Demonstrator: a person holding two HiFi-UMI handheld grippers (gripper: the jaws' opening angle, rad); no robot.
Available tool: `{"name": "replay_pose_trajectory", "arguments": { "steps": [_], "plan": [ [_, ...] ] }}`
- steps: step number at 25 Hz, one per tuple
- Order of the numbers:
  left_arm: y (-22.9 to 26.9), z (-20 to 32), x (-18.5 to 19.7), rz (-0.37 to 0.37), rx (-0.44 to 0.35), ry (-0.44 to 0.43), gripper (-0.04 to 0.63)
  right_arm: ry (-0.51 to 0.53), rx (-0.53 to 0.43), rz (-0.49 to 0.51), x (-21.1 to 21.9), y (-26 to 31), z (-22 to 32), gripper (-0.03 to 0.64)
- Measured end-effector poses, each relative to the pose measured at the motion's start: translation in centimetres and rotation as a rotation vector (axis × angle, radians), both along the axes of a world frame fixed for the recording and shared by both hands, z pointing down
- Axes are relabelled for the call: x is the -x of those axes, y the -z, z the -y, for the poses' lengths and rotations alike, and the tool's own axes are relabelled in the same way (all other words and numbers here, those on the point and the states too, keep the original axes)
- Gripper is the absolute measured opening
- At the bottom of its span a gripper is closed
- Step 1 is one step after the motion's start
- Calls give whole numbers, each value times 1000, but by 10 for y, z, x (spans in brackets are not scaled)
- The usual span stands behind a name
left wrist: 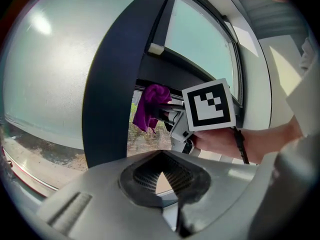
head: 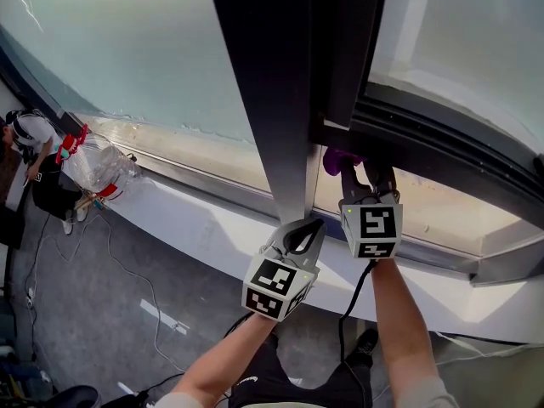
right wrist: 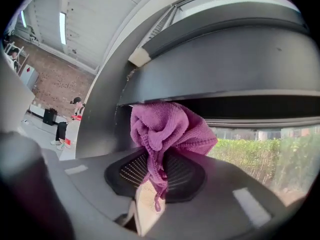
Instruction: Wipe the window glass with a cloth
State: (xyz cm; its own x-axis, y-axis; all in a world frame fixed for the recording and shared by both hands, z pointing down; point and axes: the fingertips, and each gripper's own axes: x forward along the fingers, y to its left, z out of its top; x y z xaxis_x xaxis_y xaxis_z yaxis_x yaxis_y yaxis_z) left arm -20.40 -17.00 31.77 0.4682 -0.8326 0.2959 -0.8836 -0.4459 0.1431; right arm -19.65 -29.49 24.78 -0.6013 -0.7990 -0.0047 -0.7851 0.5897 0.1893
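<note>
A purple cloth (head: pixel 338 160) is bunched in my right gripper (head: pixel 361 174), which is shut on it. The cloth sits just under the dark lower rail of the right window pane (head: pixel 476 32). In the right gripper view the cloth (right wrist: pixel 170 129) bulges out above the jaws of the right gripper (right wrist: pixel 155 171) against the dark rail. My left gripper (head: pixel 308 229) is lower and to the left, at the foot of the dark upright frame (head: pixel 272 83), shut with nothing in it. The left gripper view shows its jaws (left wrist: pixel 162 173) closed, with the cloth (left wrist: pixel 152 106) and the right gripper (left wrist: pixel 168 113) beyond.
The large left pane (head: pixel 127 41) stretches off to the left. A white sill (head: pixel 212 219) runs below both panes. A clear plastic bag (head: pixel 93 164) lies on the sill, with a person (head: pixel 34 143) beside it. Cables (head: pixel 127 270) trail over the grey floor.
</note>
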Motion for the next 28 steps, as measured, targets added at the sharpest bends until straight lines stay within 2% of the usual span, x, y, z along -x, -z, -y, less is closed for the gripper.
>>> {"name": "replay_pose_trajectory", "arguments": {
  "steps": [5,10,22,28],
  "plan": [
    [2,6,-40,4,-7,-47,0,-60,10,20,-62,-3,-3,103],
    [3,13,-104,4,-10,-122,0,-134,13,-1,-141,-7,-6,104],
    [0,14,-308,-32,-15,-356,0,-429,21,-7,-398,-3,-15,104],
    [0,9,-399,-25,-22,-451,0,-538,2,-4,-514,3,-19,104]
  ]
}}
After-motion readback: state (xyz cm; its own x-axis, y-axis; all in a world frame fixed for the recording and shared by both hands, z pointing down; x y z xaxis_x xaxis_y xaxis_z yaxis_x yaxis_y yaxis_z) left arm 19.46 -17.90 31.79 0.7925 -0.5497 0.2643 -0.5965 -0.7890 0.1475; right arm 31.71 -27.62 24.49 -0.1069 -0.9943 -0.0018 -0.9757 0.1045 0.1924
